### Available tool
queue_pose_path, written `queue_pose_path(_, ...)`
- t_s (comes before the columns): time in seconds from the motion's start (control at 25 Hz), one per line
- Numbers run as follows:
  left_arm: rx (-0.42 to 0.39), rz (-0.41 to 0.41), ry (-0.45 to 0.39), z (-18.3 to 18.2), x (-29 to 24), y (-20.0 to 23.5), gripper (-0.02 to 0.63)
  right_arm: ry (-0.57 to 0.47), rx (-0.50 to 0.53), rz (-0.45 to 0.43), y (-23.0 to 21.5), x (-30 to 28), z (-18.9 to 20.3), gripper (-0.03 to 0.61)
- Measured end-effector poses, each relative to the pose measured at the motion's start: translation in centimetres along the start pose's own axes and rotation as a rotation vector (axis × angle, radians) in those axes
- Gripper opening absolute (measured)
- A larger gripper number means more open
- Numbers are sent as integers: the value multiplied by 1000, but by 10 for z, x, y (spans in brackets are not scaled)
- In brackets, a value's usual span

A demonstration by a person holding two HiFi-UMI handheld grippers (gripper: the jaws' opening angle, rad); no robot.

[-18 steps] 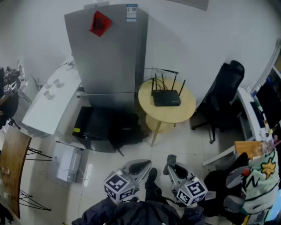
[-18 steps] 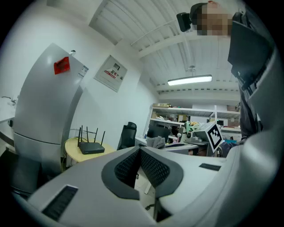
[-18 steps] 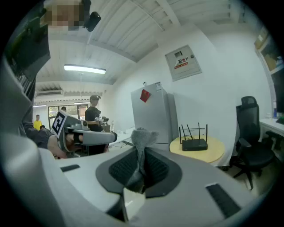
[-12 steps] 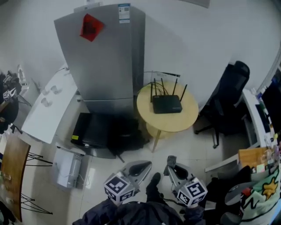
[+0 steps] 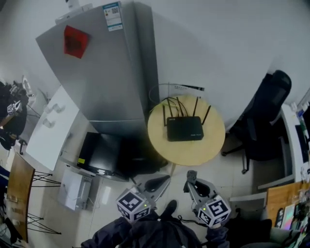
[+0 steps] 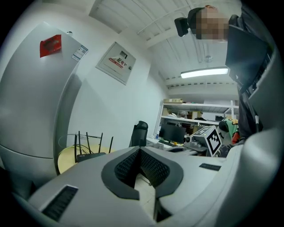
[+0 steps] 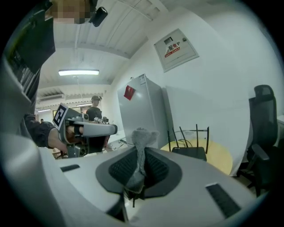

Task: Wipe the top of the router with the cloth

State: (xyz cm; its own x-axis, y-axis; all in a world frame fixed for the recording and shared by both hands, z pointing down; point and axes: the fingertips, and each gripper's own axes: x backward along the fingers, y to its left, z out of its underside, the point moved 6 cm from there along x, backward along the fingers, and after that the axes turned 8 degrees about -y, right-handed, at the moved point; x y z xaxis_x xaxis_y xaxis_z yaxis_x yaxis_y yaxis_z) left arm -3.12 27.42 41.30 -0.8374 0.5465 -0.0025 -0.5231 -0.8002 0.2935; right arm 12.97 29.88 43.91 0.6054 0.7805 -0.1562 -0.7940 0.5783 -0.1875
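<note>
The right gripper (image 7: 140, 155) has its jaws clamped on the grey cloth (image 7: 142, 137), with a tuft poking past the tips, ready for wiping. The router (image 7: 190, 153) sits ahead of them on the round surface (image 7: 222, 158), well apart. The left gripper (image 6: 139, 155) is pinched together on nothing, probably just spare.

Nothing legible — print too small on the fridge label (image 5: 112, 9), the red sticker (image 5: 75, 41) and the wall panel (image 7: 176, 48).

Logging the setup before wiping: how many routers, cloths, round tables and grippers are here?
router: 1
cloth: 1
round table: 1
grippers: 2 (left gripper, right gripper)
Total: 5
</note>
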Motion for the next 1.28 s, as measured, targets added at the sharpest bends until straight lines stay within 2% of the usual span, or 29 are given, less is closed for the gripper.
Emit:
queue_pose_path(0.28,-16,-39,7,-15,-44,55,-8,25,-19,-62,-54,-67,-10,69)
queue_pose_path(0.48,6,-67,-7,-22,-75,117,-7,70,-11,-80,-97,-137,-17,69)
queue_pose_path(0.72,-11,-65,-1,-34,-121,205,-7,170,-12,-30,-166,-237,-10,69)
queue_pose_path(0.96,11,-28,26,-40,-154,271,-8,282,-87,26,-227,-333,17,69)
queue_pose_path(1.28,67,-48,60,-39,-167,310,-8,487,-160,15,-265,-424,84,69)
